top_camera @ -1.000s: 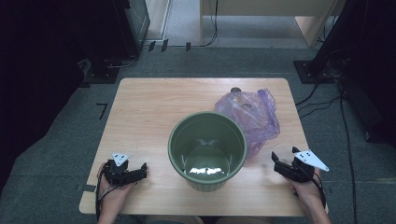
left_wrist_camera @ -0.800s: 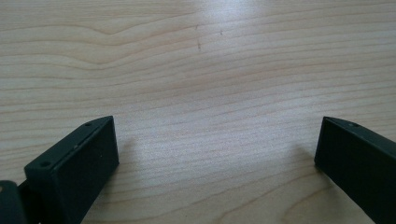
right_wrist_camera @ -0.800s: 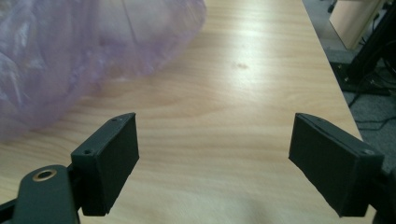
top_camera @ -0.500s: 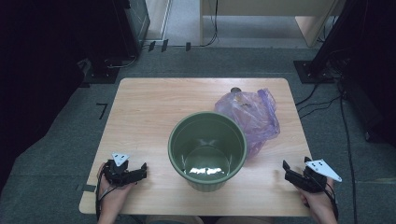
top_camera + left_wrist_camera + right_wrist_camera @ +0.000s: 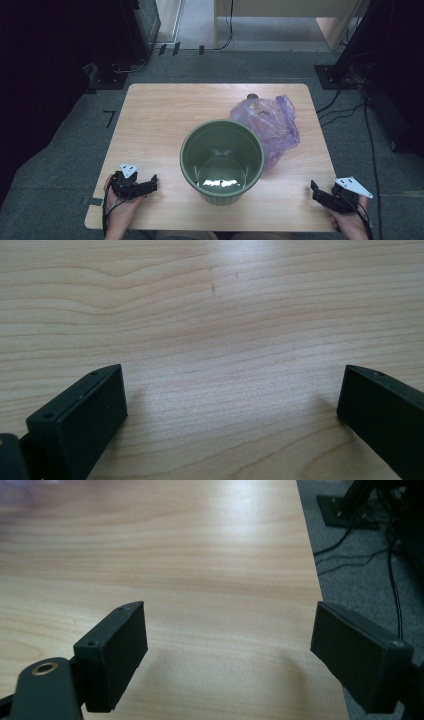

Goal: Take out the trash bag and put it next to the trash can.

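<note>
A person sits at a light wooden bench (image 5: 160, 125) with a two-jaw tool in each hand, both resting low at the near edge. The left tool (image 5: 148, 184) lies on the bench near its near-left corner, jaws spread wide apart with bare wood grain between them, as the left gripper view confirms (image 5: 230, 405). The right tool (image 5: 316, 190) sits at the near-right corner, its jaws likewise apart and gripping nothing; in the right gripper view (image 5: 230, 645) one jaw hangs past the bench's edge, over grey carpet (image 5: 365, 575) and trailing cables (image 5: 390, 570). Between the two hands, near the middle of the bench, stands an empty green bucket (image 5: 221, 160), upright, with light glinting off its bottom. Just behind and to its right lies a crumpled translucent purple plastic bag (image 5: 272, 125), touching the bucket's far-right side. Both tools are well apart from the bucket.
</note>
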The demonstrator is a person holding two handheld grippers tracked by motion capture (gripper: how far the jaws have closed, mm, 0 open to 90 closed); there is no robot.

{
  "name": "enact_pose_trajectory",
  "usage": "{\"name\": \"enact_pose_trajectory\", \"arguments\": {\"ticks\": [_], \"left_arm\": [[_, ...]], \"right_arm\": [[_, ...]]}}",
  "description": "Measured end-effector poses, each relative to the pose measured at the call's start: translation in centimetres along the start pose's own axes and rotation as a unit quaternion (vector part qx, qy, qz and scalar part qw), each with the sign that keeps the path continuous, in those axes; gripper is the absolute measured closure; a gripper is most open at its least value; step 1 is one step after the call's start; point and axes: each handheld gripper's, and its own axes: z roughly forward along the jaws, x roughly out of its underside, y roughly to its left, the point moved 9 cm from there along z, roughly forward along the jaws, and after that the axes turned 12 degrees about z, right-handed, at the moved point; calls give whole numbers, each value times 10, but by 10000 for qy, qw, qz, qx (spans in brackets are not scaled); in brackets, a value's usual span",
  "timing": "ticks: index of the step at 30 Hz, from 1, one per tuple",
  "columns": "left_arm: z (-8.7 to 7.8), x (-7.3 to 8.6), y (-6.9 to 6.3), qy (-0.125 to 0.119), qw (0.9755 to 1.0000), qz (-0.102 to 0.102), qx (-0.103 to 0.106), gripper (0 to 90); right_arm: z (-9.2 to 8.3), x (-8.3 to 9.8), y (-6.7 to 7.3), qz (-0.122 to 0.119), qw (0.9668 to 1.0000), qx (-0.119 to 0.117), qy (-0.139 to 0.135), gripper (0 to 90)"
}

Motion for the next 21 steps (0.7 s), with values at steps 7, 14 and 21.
{"name": "enact_pose_trajectory", "arguments": {"ticks": [7, 14, 21], "left_arm": [[0, 0, 0, -7, 10000, 3, -4, 0], [0, 0, 0, -9, 10000, 2, -2, 0], [0, 0, 0, -2, 10000, 25, 15, 0]], "right_arm": [[1, 6, -9, 54, 9994, 155, 297, 120], [2, 9, -11, 131, 9988, 82, 460, 103], [2, 9, -11, 118, 9988, 77, 466, 101]]}}
